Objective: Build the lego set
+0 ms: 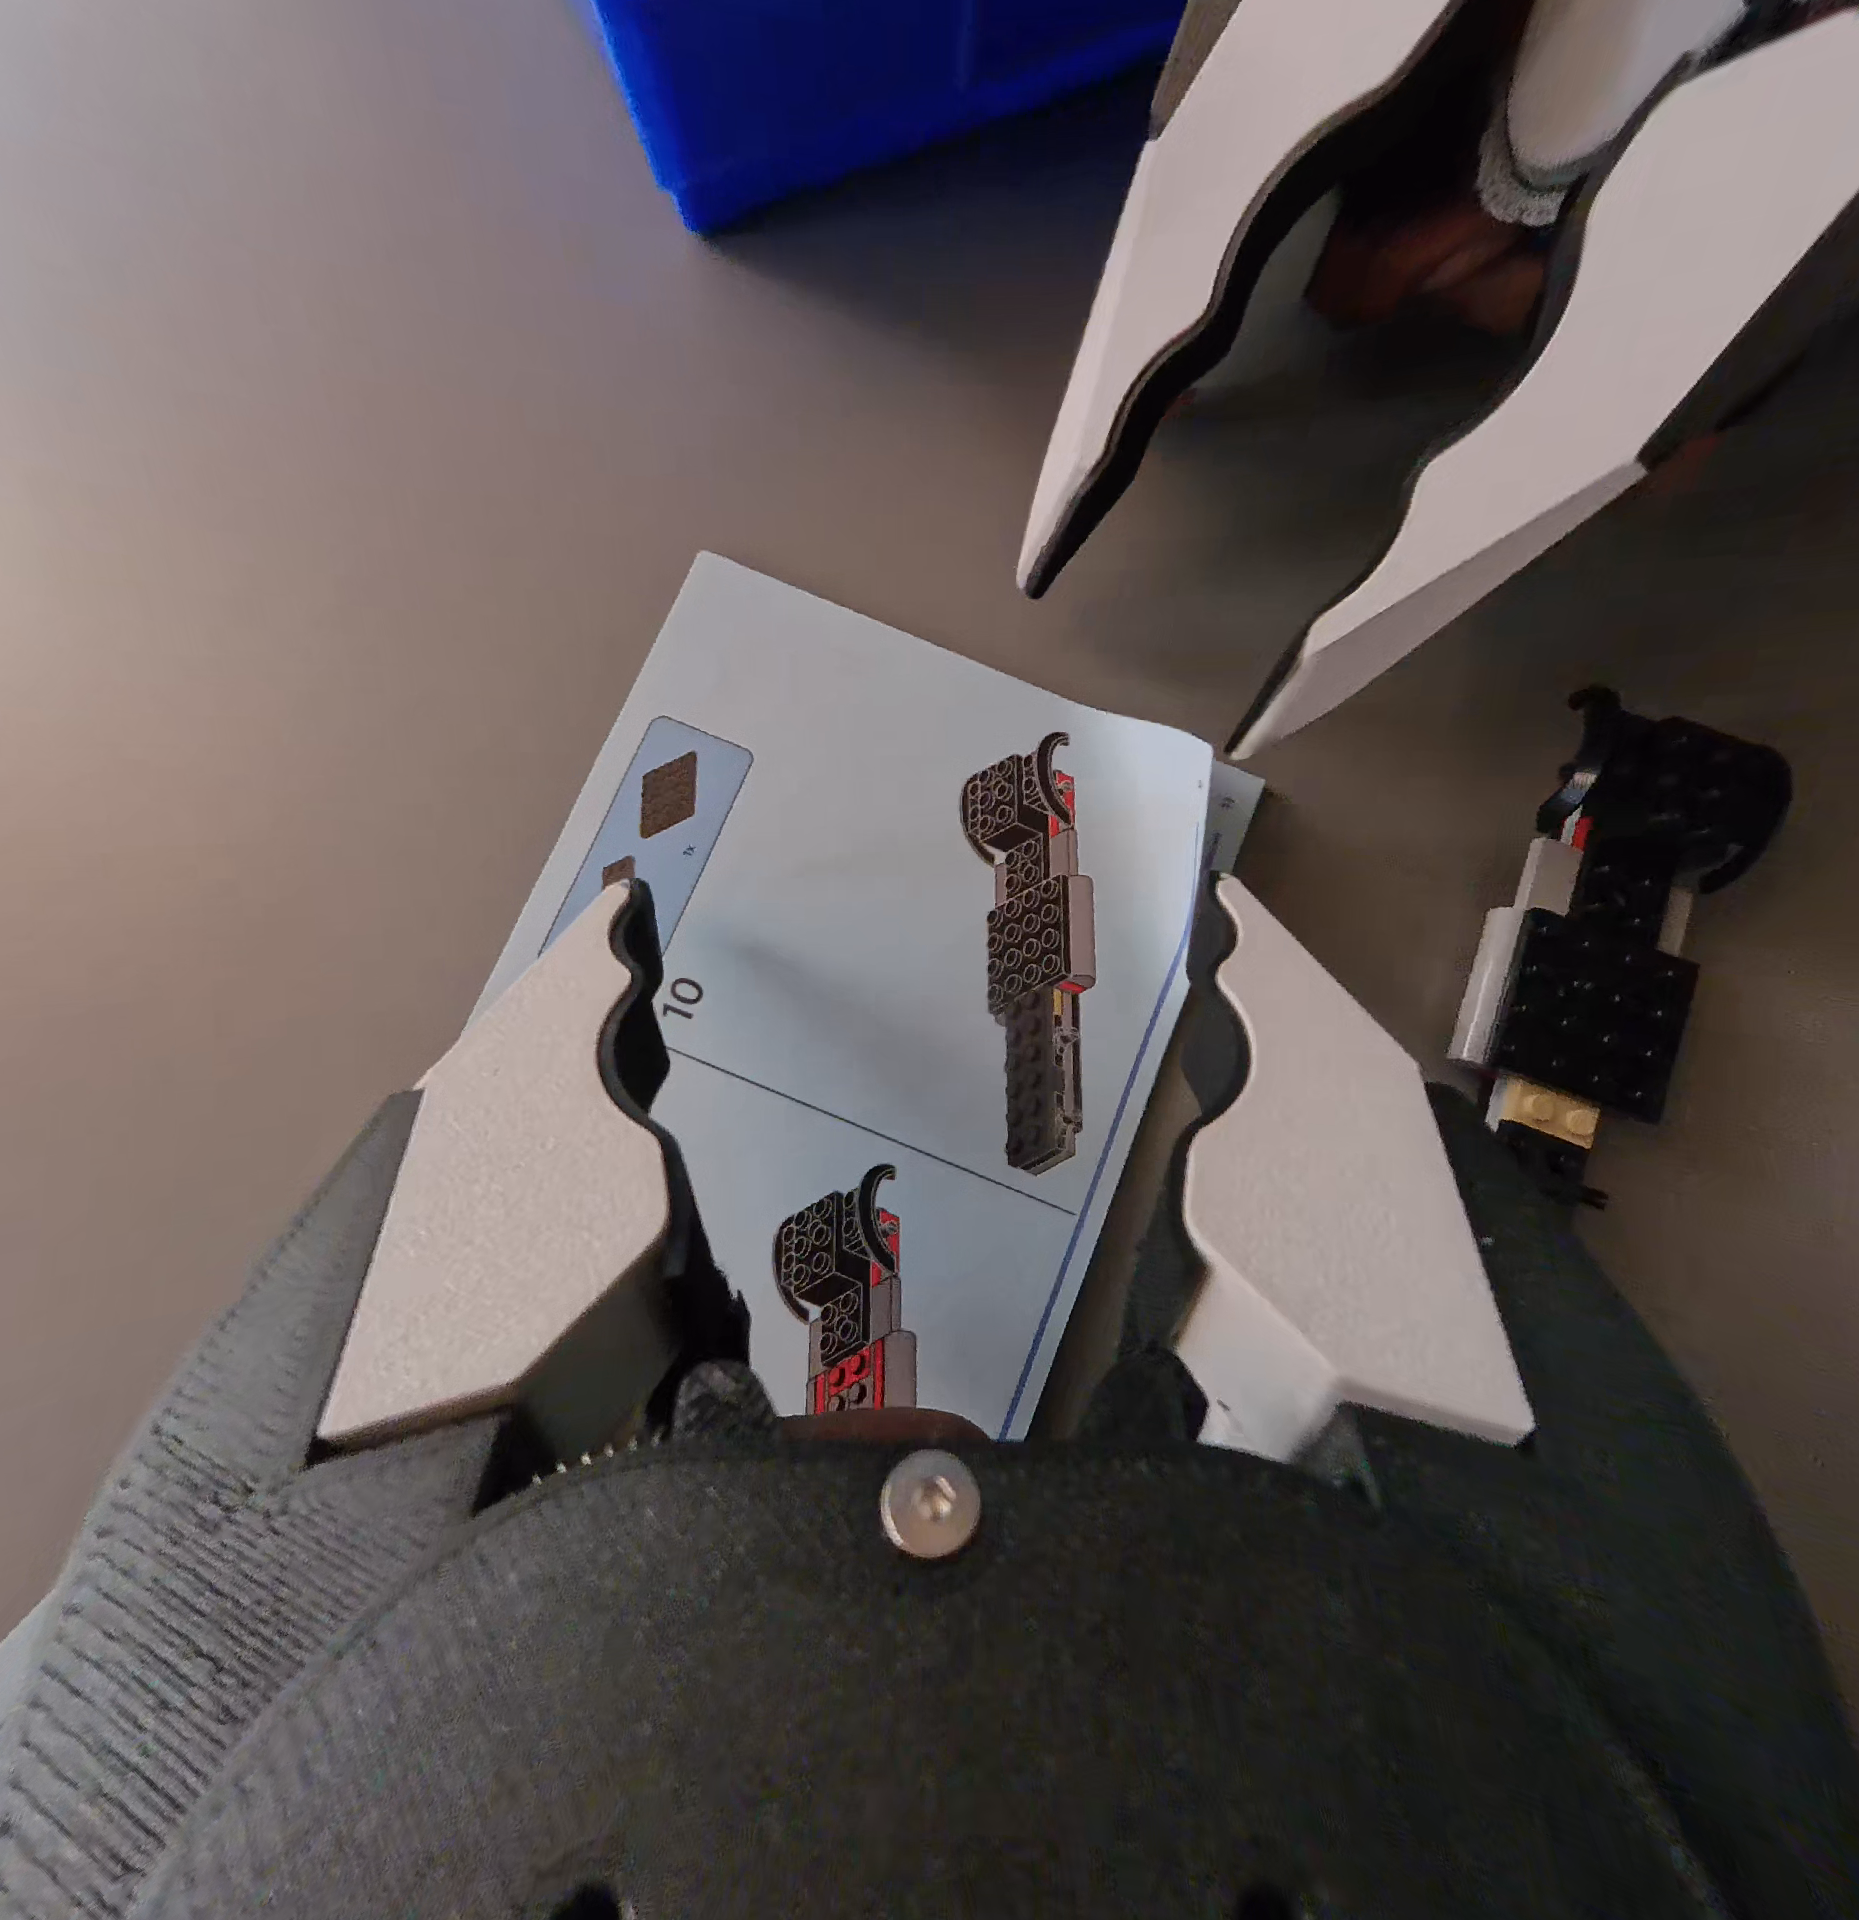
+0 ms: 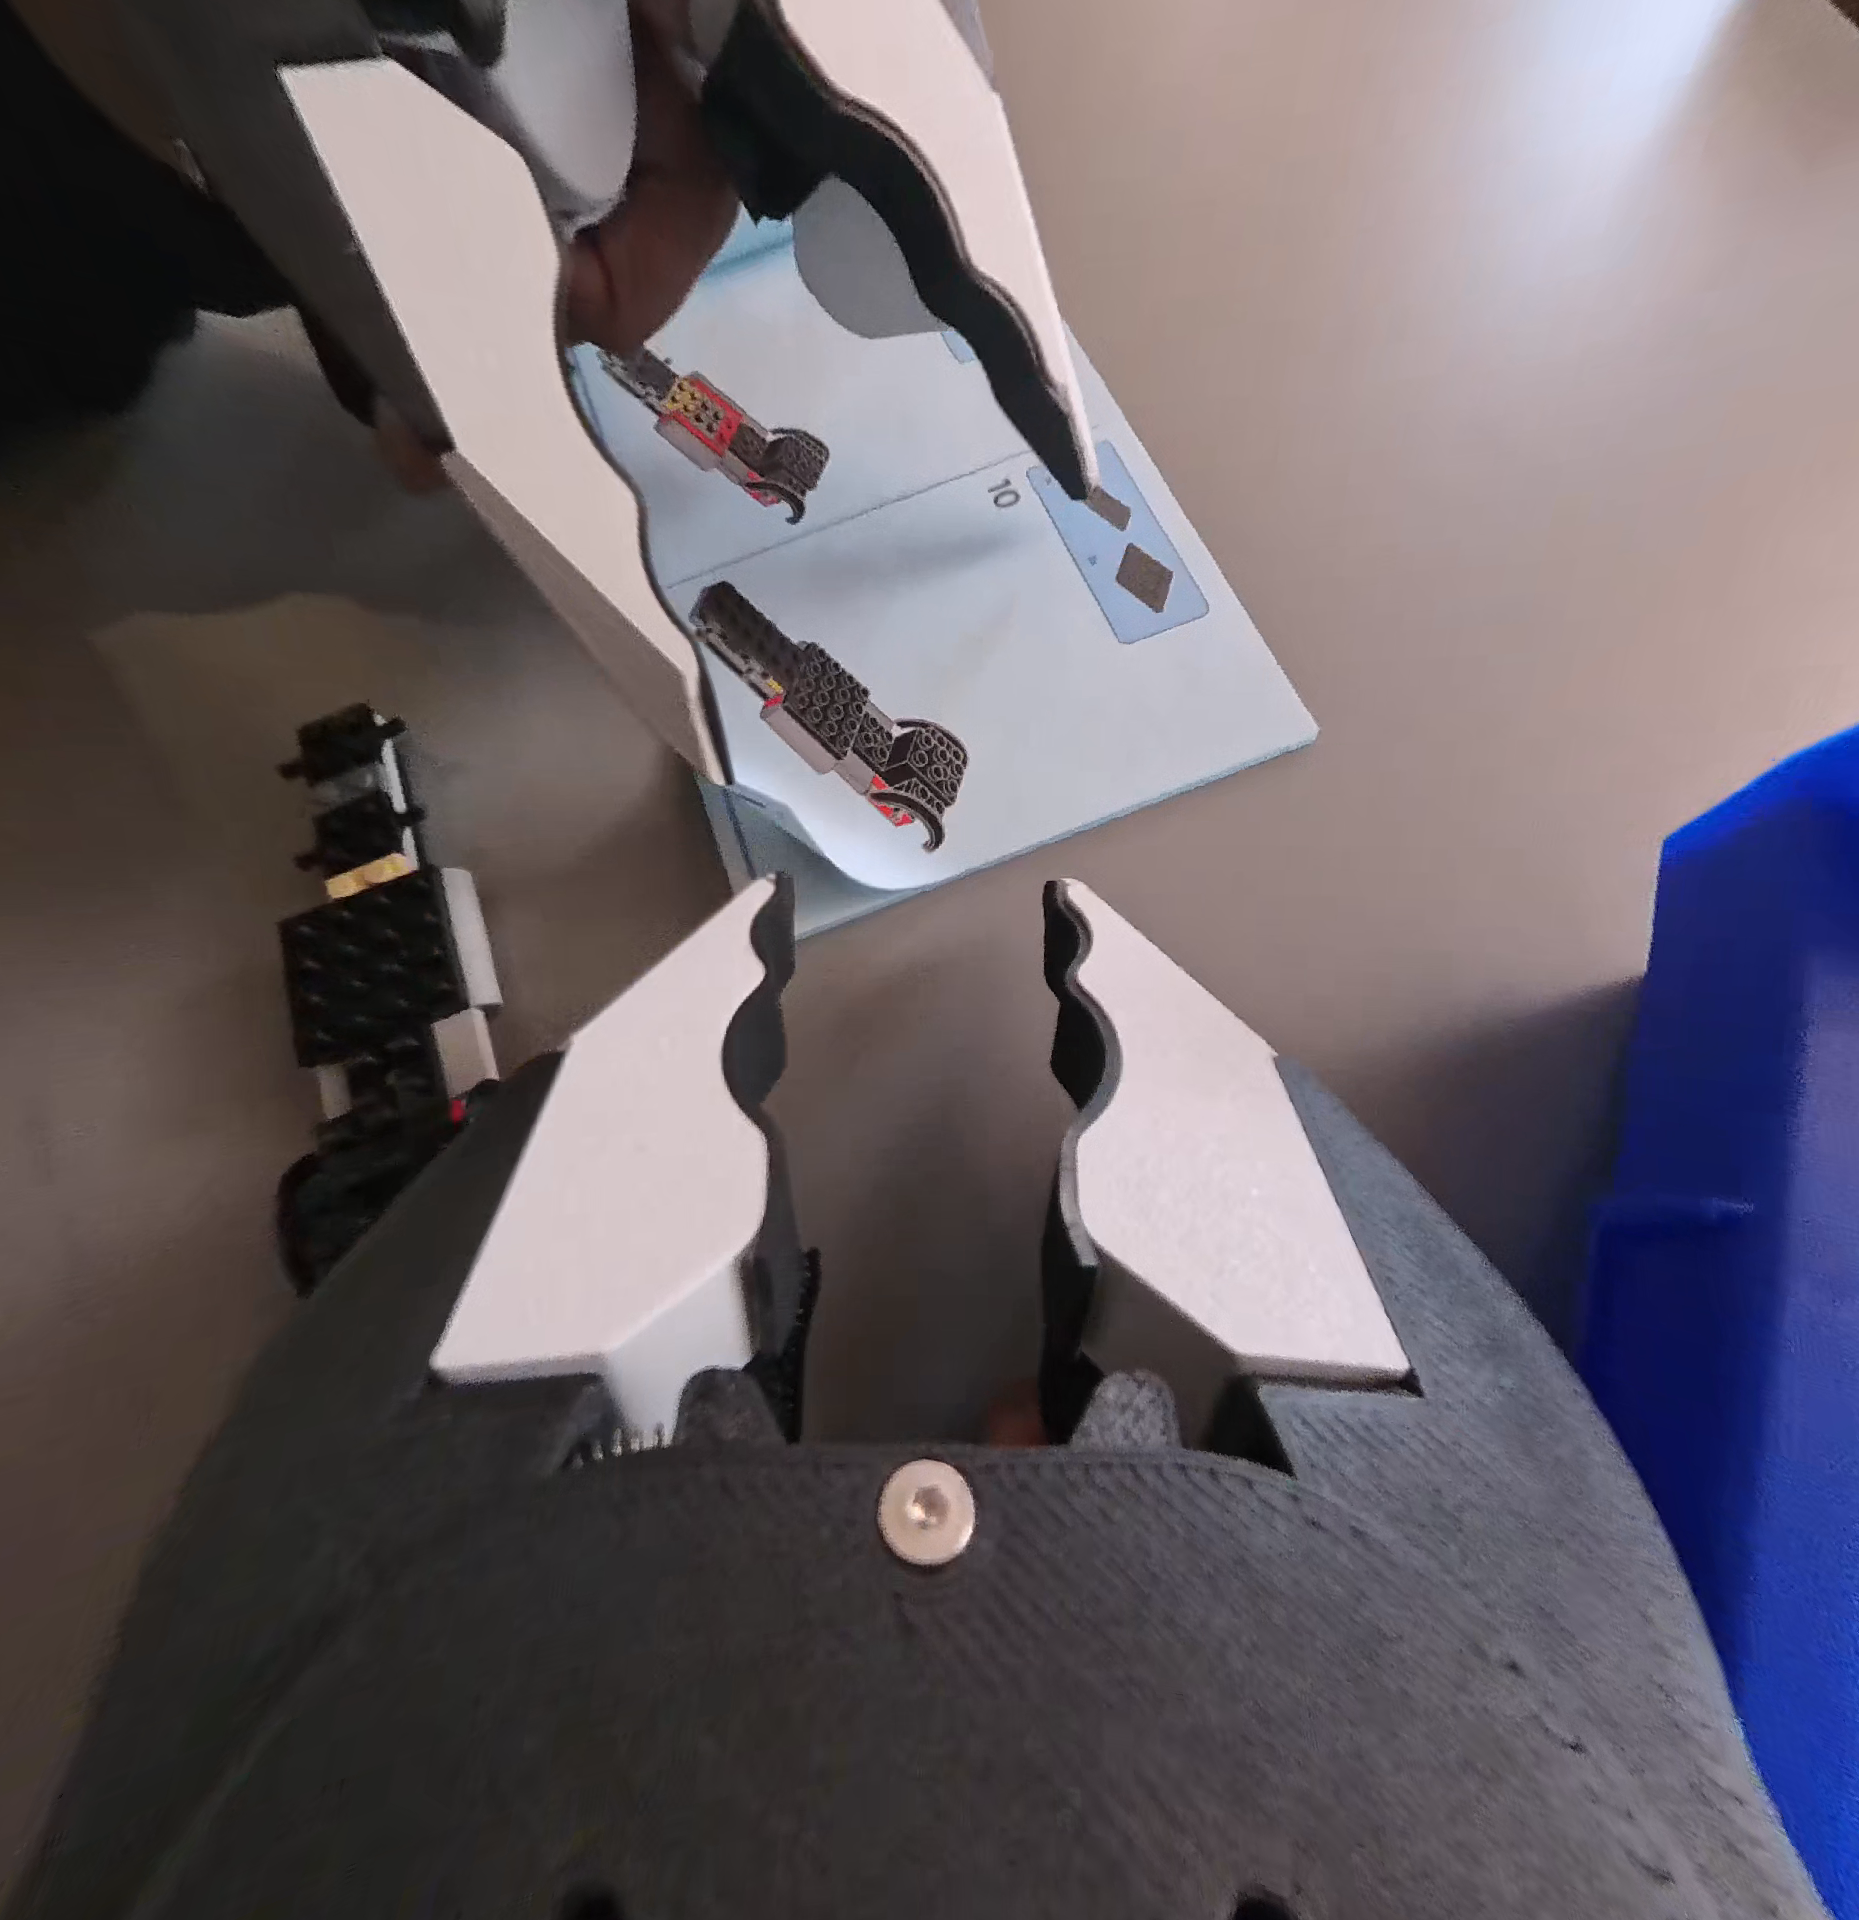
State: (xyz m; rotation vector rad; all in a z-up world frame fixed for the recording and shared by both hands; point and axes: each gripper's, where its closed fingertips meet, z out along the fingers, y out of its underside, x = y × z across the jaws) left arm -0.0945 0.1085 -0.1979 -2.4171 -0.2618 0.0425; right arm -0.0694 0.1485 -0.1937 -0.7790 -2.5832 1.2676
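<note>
Left wrist view: my left tool (image 1: 925,894) stood released above the instruction booklet (image 1: 883,935) on the worktop (image 1: 281,623); the black lego build (image 1: 1600,956) lay just right of it. Right wrist view: my right tool (image 2: 914,894) was released, empty; the build (image 2: 385,966) lay left, a blue bin (image 2: 1756,1195) right.

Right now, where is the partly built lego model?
The lego model lies on the table right of the instruction booklet in the left wrist view; held by neither gripper.

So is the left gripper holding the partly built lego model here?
No. The left gripper is open over the instruction booklet, and the black lego model lies beside it on the table.
</note>
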